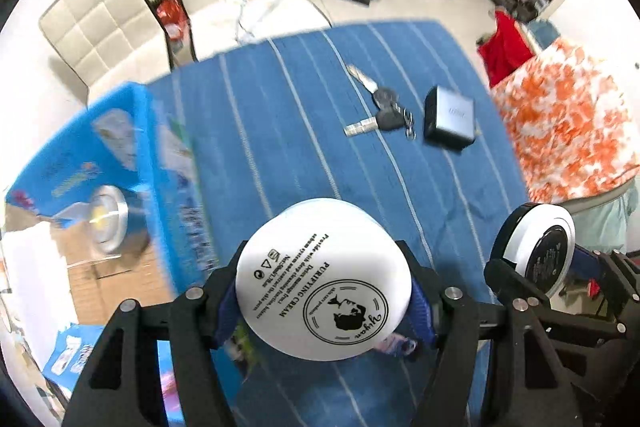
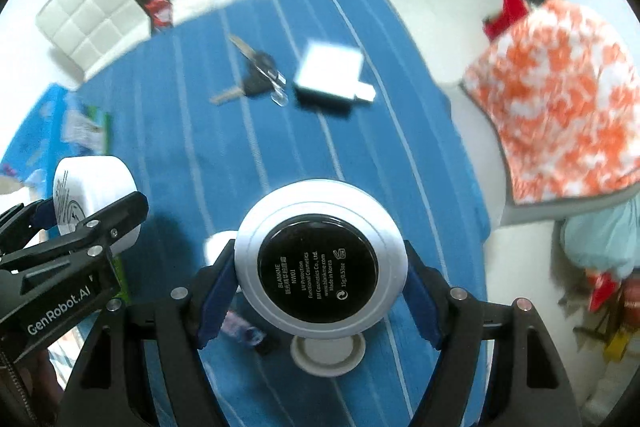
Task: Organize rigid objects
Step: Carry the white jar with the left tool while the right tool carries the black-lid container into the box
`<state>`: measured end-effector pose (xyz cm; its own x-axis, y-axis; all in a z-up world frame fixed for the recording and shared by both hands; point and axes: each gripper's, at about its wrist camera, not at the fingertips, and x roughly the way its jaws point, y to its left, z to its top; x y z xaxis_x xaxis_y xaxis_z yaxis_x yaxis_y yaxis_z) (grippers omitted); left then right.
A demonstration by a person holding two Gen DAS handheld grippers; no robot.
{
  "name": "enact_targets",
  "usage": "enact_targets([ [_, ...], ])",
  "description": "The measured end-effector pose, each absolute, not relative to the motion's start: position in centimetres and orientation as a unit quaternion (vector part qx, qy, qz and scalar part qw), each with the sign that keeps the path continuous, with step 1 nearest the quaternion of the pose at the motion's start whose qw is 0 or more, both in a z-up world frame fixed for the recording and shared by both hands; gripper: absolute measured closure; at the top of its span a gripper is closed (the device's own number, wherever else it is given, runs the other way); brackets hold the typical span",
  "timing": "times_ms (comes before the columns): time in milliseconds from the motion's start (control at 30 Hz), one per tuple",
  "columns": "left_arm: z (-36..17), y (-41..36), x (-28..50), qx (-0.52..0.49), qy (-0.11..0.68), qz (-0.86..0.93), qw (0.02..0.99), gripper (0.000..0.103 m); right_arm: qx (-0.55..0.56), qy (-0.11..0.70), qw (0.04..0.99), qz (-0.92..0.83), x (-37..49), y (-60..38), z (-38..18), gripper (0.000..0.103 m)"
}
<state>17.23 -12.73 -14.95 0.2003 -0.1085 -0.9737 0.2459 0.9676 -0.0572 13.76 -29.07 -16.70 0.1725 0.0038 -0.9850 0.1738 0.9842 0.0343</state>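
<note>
A blue striped cloth (image 1: 304,131) covers the table under both tongs. To the left of the left tongs (image 1: 324,291) stands an open blue carton (image 1: 120,147), and a round silver disc (image 1: 107,219) lies inside it. Far ahead of the right tongs (image 2: 320,267), on the cloth, rests a grey box (image 2: 328,75), and just to its left lies a bunch of keys (image 2: 256,75). The left tongs are closed on a white cream jar (image 1: 324,283), with its printed bottom turned toward the camera; it is held above the cloth. The right tongs grip a round compact (image 2: 320,259), silver with a black label, also lifted. Below the compact, between the right fingers, a small white lid (image 2: 328,351) lies on the cloth.
</note>
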Motion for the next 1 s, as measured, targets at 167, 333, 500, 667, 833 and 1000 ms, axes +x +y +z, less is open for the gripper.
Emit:
enact_targets([
  [167,-10.4,-8.4,16.5,0.041,0.586,-0.104,0.802,0.038,0.053,0.603,0.795,-0.042,12.7,-25.8,-11.7,0.026],
  [333,-6.6,-4.6,15.1,0.035,0.549,-0.085,0.831,0.038,0.048,0.567,0.822,-0.021,11.5,-22.1,-7.3,0.026],
  [500,-3.7,-0.1,13.7,0.023,0.521,-0.060,0.851,0.038,0.037,0.542,0.839,0.009,10.4,-17.2,-3.9,0.026],
  [667,-1.9,4.2,12.6,0.016,0.505,-0.034,0.862,0.038,0.023,0.532,0.845,0.039,9.9,-12.1,-2.2,0.026],
  [833,-1.6,8.7,12.0,0.000,0.503,-0.008,0.864,0.038,0.010,0.531,0.845,0.064,10.1,-7.2,-2.1,0.026],
  [1000,-2.6,12.2,12.0,-0.011,0.510,0.010,0.860,0.038,-0.003,0.544,0.835,0.081,10.7,-2.7,-3.6,0.026],
])
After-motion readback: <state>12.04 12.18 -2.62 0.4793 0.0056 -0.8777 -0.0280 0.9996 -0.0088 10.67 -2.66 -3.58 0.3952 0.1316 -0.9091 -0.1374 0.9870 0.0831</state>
